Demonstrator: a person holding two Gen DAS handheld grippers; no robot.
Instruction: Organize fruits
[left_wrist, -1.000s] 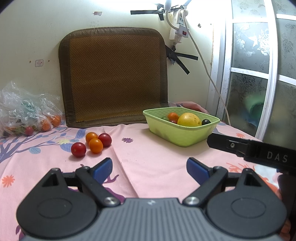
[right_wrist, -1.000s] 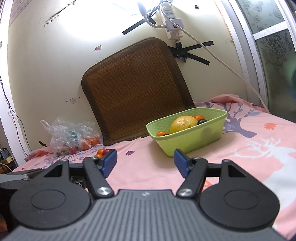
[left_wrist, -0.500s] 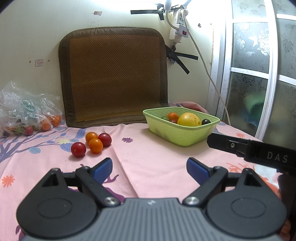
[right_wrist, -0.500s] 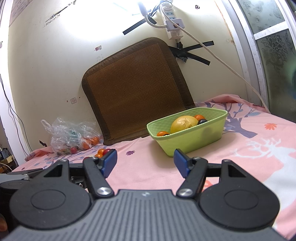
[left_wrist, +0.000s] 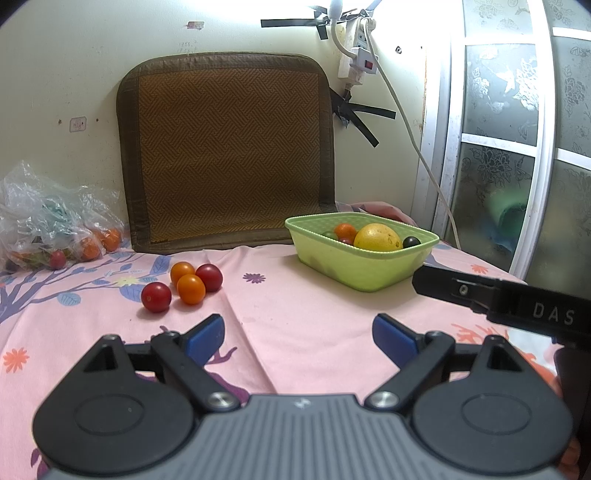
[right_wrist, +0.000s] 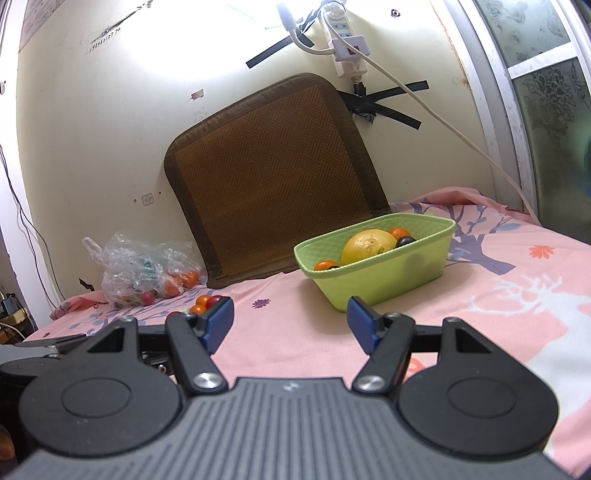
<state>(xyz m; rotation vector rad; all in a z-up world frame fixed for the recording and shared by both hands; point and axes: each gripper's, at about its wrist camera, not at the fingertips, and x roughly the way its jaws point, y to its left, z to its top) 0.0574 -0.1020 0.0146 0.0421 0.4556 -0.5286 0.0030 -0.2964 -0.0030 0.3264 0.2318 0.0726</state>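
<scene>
Four loose tomatoes (left_wrist: 183, 284) | plastic bag (left_wrist: 55, 229) left | woven mat (left_wrist: 229, 151) behind

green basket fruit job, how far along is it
Partly done: the green basket already holds a big yellow fruit and a few small ones. Nothing is in hand; the left gripper and right gripper are open and empty. Left: four cherry tomatoes loose on the cloth.
</scene>
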